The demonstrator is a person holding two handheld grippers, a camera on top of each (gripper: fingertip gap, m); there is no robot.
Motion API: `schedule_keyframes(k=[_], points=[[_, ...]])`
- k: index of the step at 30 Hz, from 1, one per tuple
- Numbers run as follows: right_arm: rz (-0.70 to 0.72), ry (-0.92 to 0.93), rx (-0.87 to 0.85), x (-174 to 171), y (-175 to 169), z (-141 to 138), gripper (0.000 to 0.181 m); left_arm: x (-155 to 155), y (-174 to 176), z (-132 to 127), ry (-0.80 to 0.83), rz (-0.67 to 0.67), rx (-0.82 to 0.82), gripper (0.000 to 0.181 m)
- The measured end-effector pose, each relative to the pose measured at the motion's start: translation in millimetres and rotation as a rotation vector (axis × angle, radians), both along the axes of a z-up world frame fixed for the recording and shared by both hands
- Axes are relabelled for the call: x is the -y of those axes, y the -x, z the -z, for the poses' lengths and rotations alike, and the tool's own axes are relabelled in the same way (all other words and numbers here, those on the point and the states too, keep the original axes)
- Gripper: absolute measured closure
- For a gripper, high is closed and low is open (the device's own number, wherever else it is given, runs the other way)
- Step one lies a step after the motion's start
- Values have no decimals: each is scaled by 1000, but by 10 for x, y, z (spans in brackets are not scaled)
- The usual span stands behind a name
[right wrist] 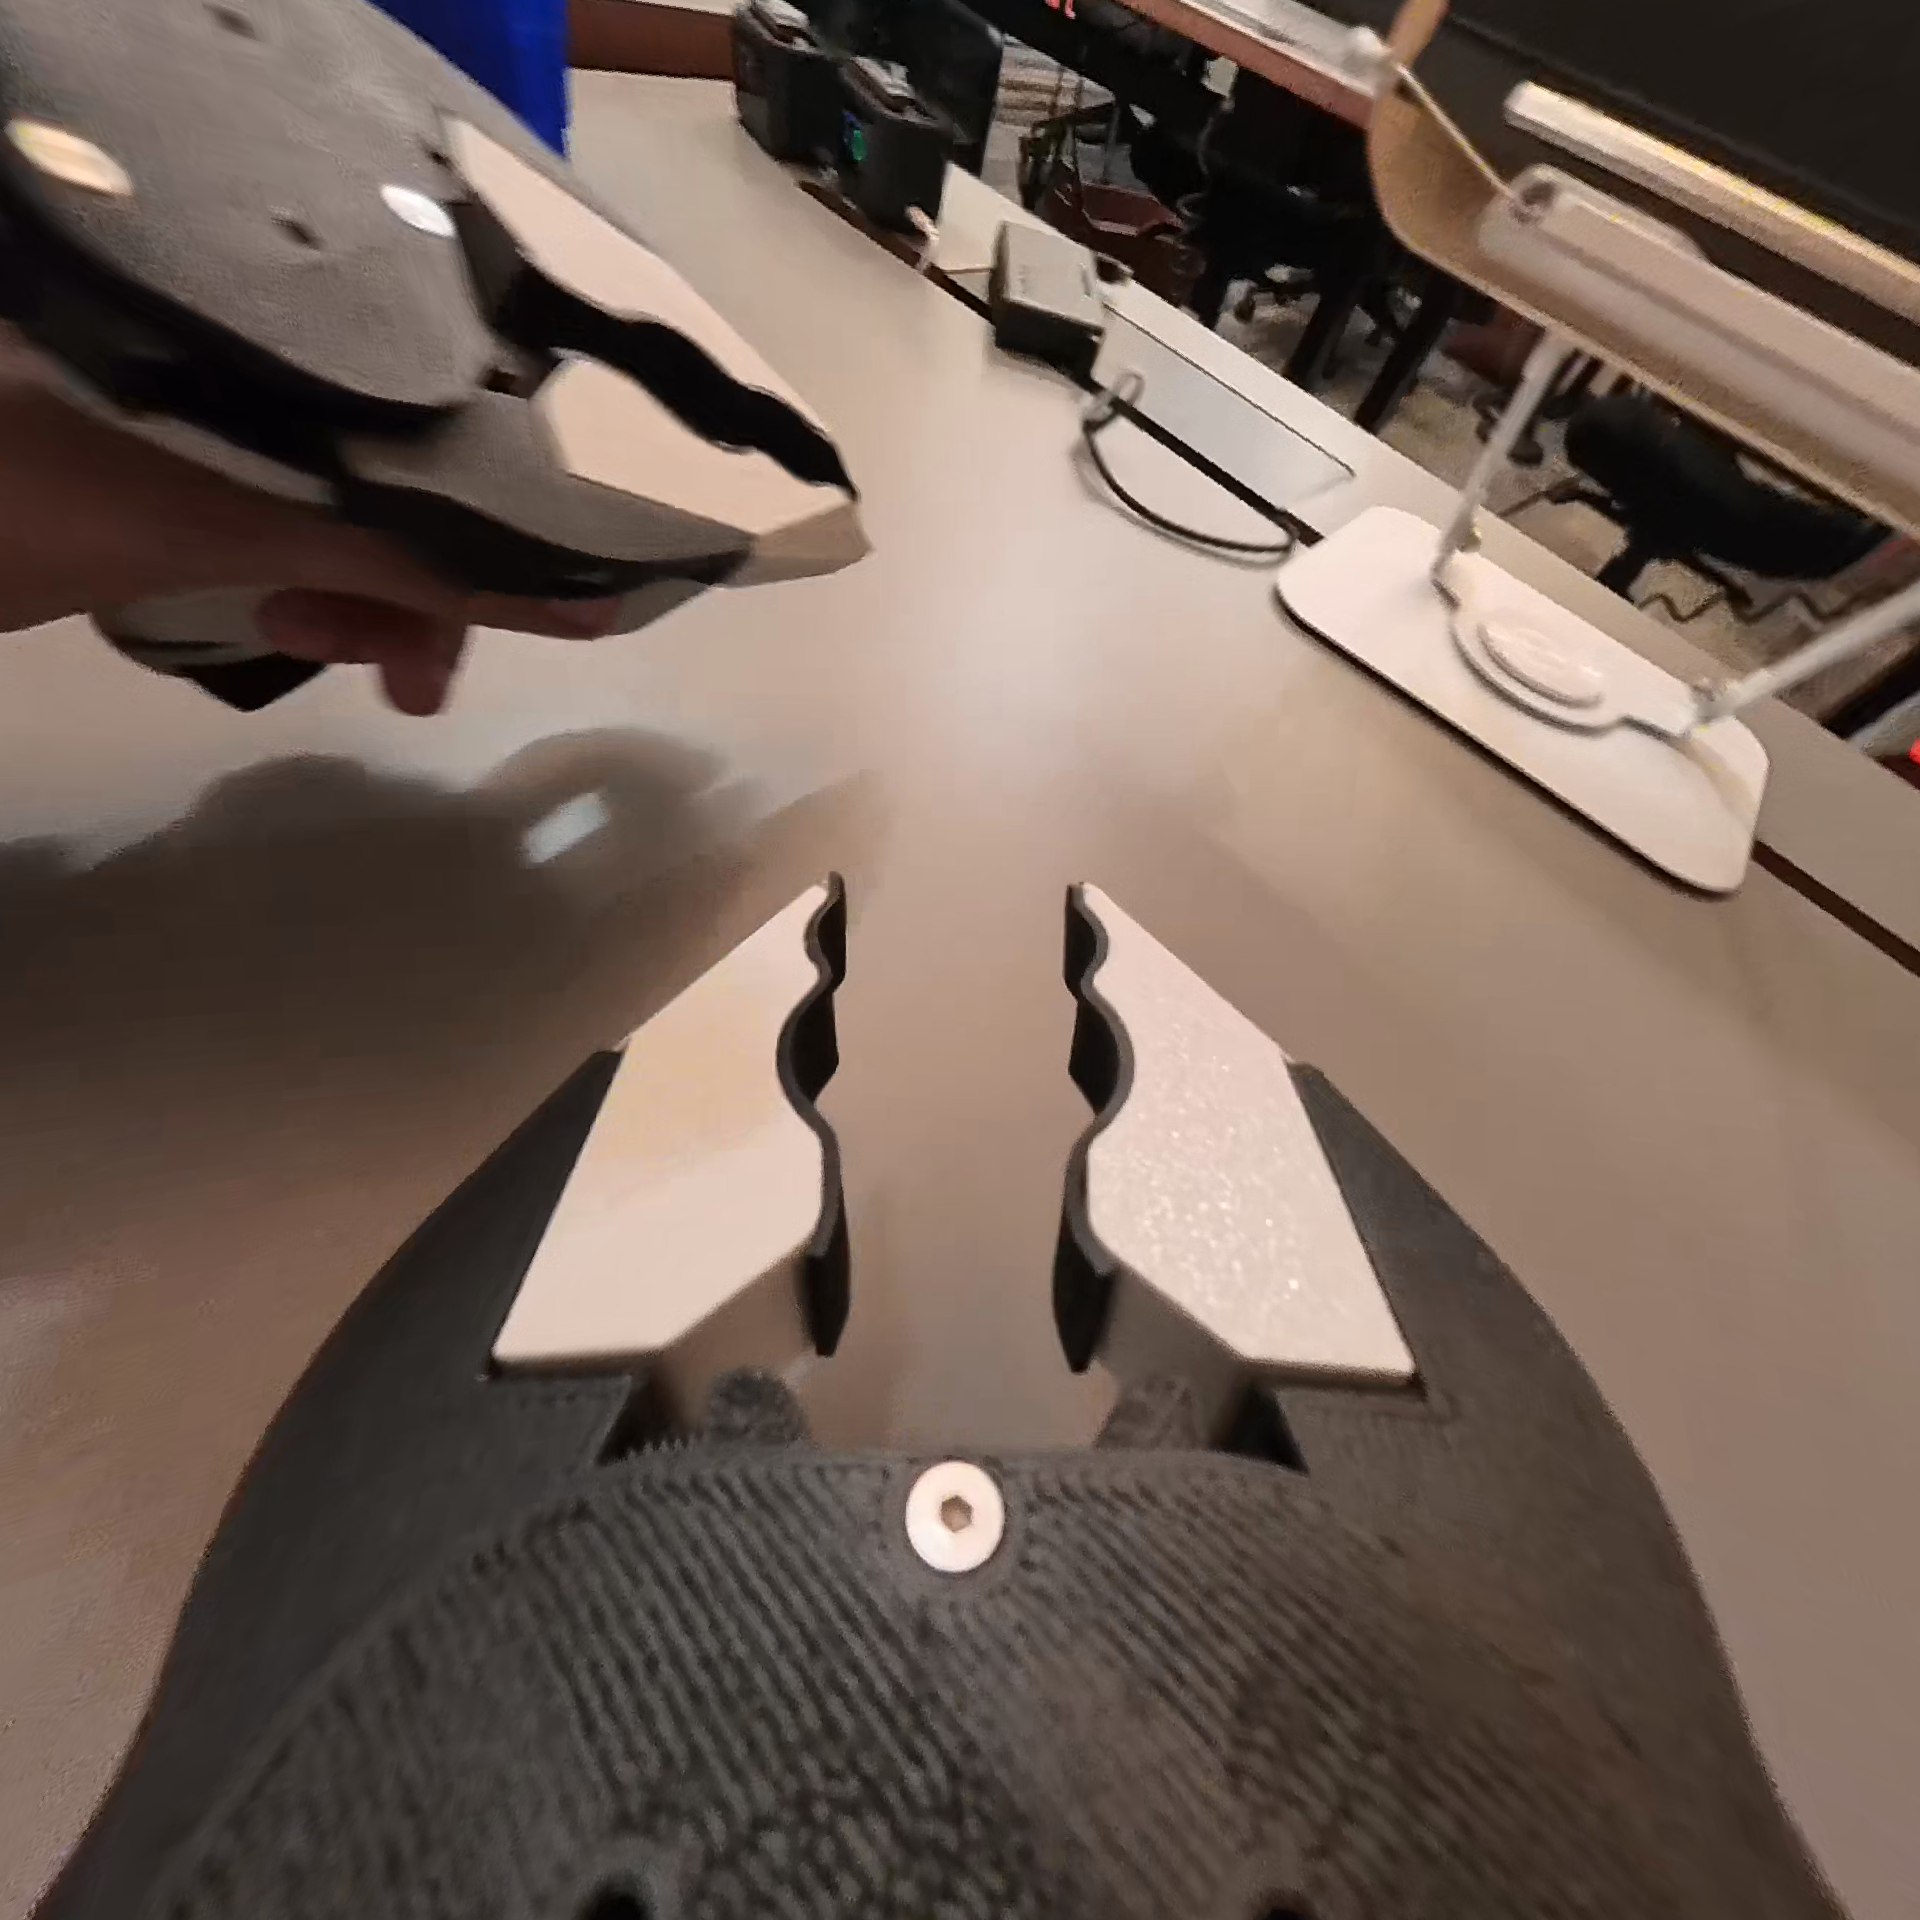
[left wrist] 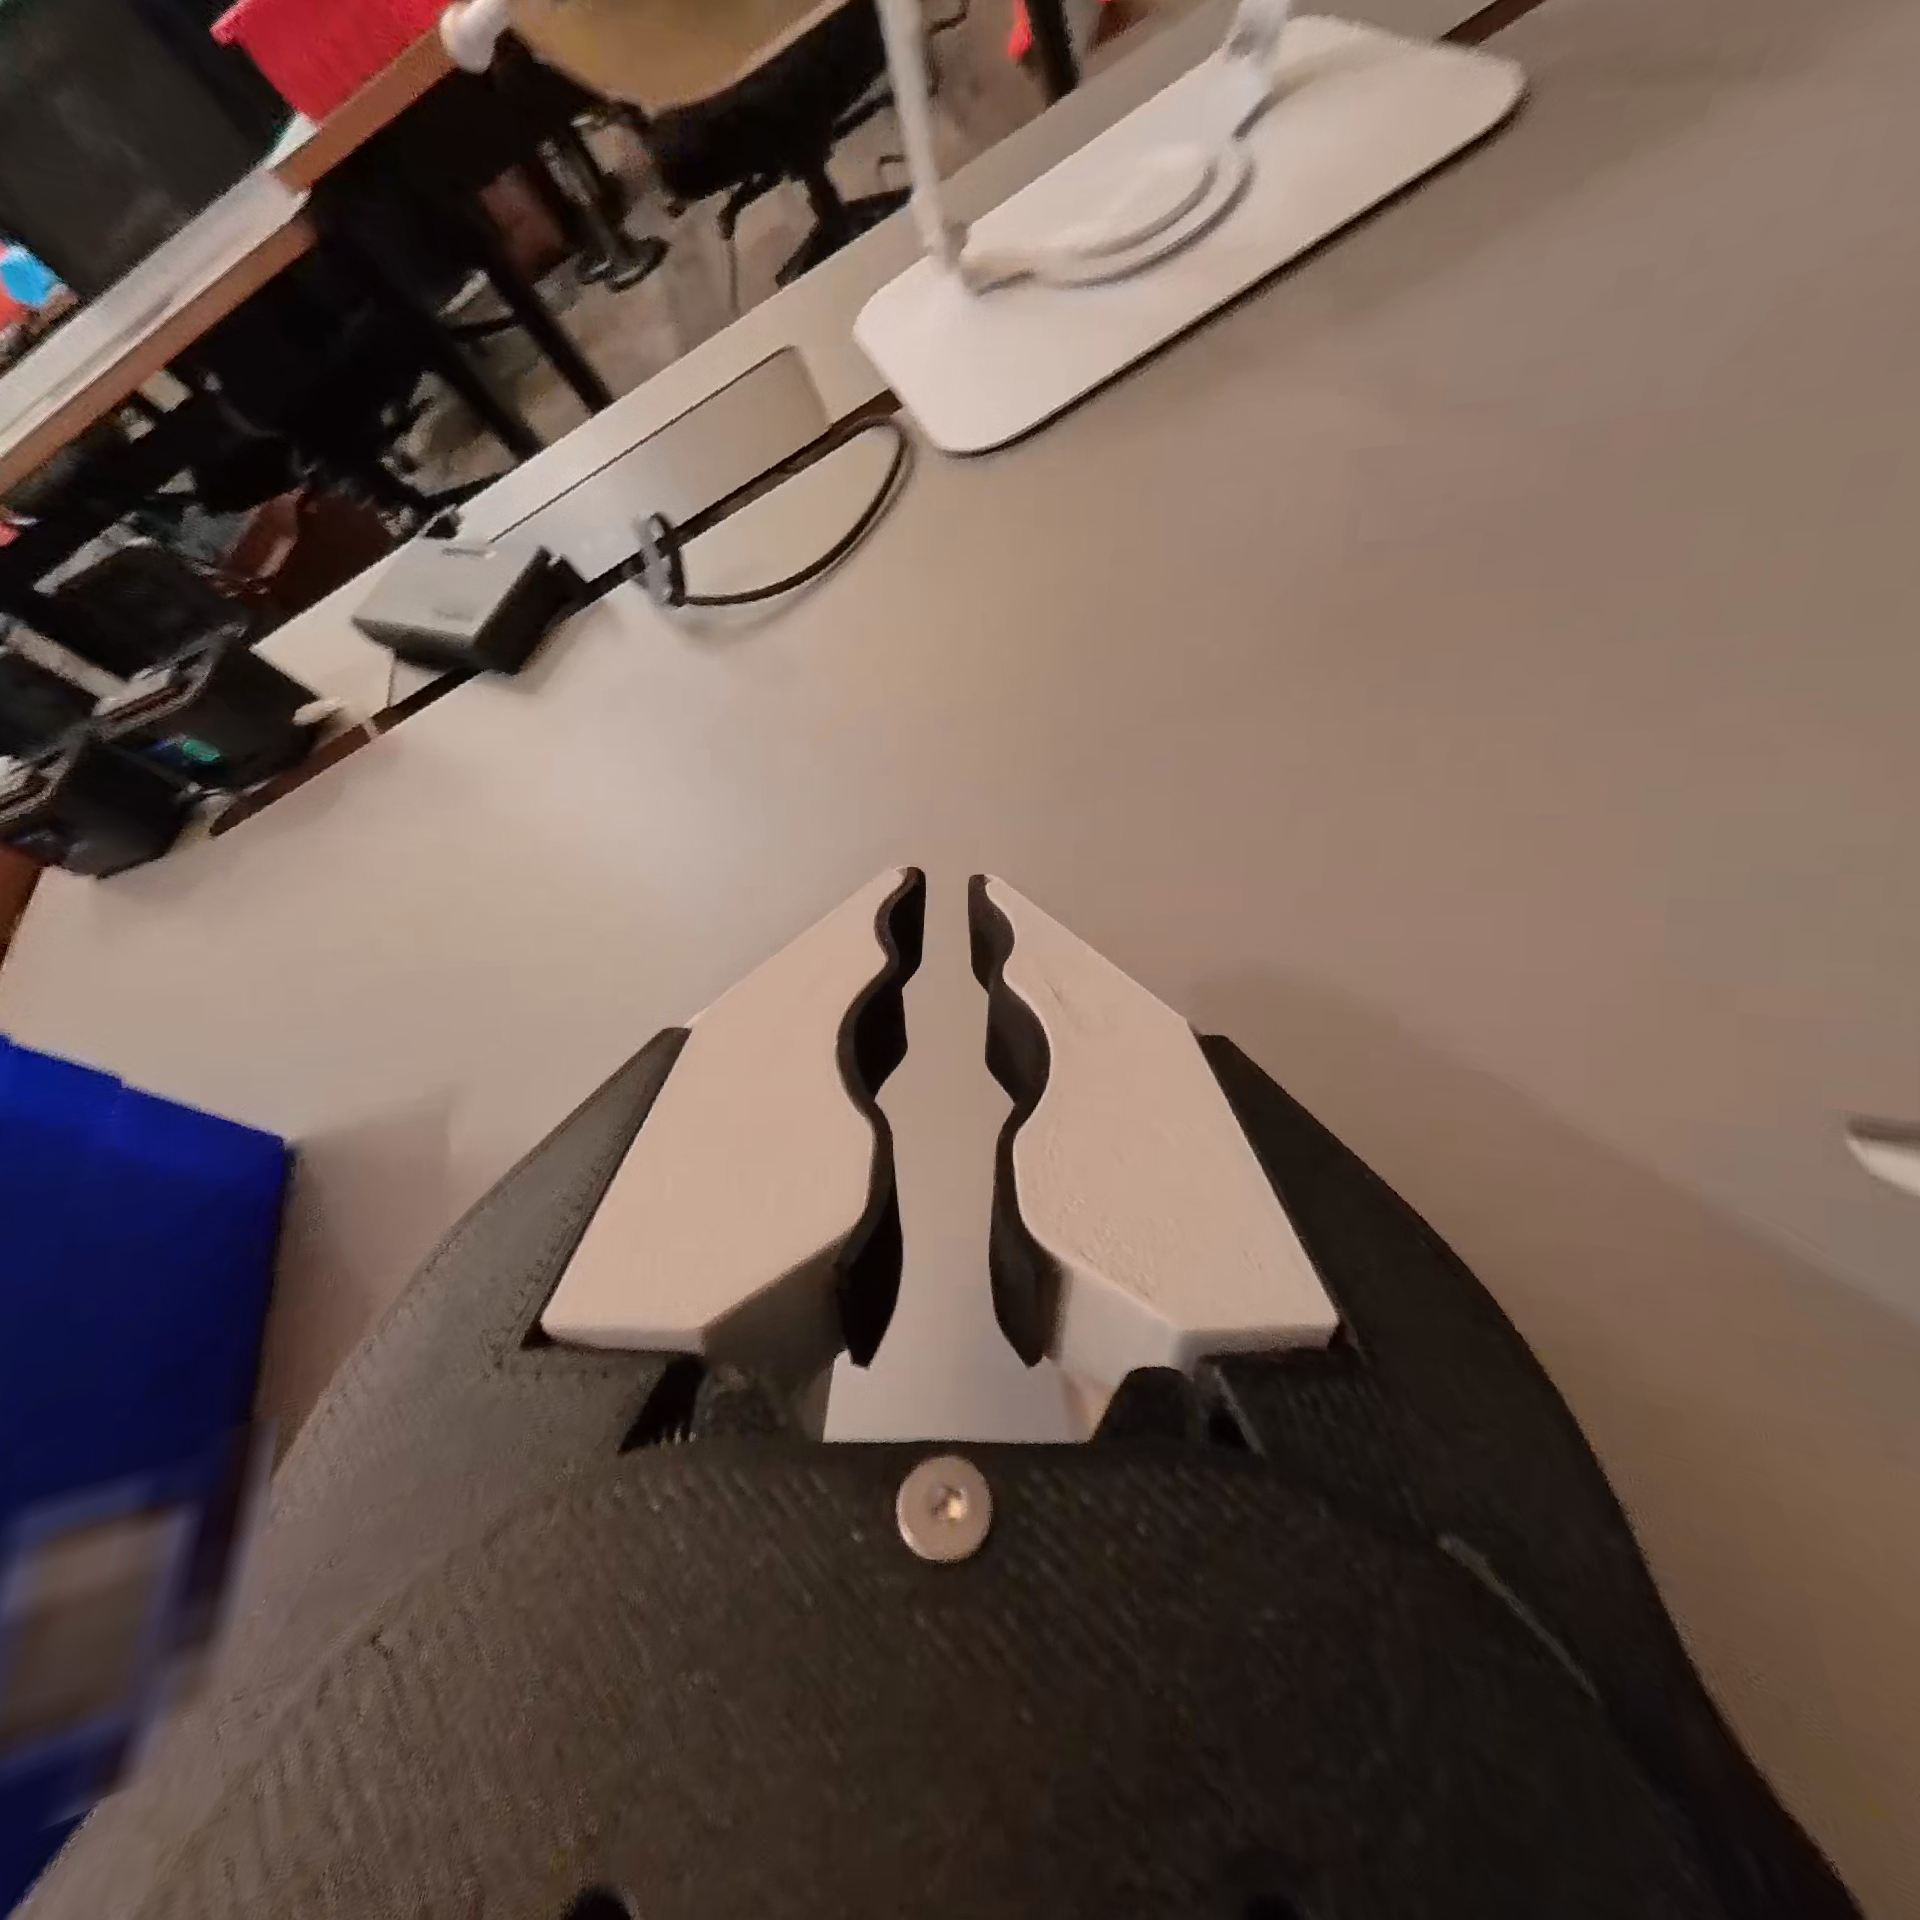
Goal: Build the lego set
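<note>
No loose Lego bricks show in either view. A blue box [left wrist: 114, 1403] stands blurred at the left edge of the left wrist view, beside my left gripper; a strip of it shows at the top of the right wrist view [right wrist: 488, 62]. My left gripper [left wrist: 945, 883] hovers above the bare grey table [left wrist: 1351, 831], its jaws nearly together with nothing between them. It also shows in the right wrist view [right wrist: 831, 509], held by a hand [right wrist: 312, 623] above the table. My right gripper [right wrist: 954, 894] is open and empty over the table [right wrist: 987, 675].
A white lamp base [left wrist: 1195, 239] [right wrist: 1527, 686] with a thin stem stands at the far side of the table. A small grey box [left wrist: 457, 613] [right wrist: 1039, 281] and a black cable [left wrist: 831, 540] lie near the far edge. A white object [left wrist: 1886, 1153] pokes in at the right. My hands' fingertips stand some 12 cm from each other.
</note>
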State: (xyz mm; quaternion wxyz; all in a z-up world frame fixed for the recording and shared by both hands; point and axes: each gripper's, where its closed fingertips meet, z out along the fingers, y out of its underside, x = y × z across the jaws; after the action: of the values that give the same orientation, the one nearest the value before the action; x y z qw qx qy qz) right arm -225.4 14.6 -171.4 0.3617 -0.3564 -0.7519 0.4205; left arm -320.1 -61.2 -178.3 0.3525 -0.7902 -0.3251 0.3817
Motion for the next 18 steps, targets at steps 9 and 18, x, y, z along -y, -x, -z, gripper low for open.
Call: schedule_keyframes(k=[9, 18], points=[[-97, -114, -4, 633, -208, 102, 132, 195, 135, 33, 256, -115, -169, 181], [-76, -63, 24, 523, -193, 128, 133, 142, 119, -2, 199, -95, -161, 181]])
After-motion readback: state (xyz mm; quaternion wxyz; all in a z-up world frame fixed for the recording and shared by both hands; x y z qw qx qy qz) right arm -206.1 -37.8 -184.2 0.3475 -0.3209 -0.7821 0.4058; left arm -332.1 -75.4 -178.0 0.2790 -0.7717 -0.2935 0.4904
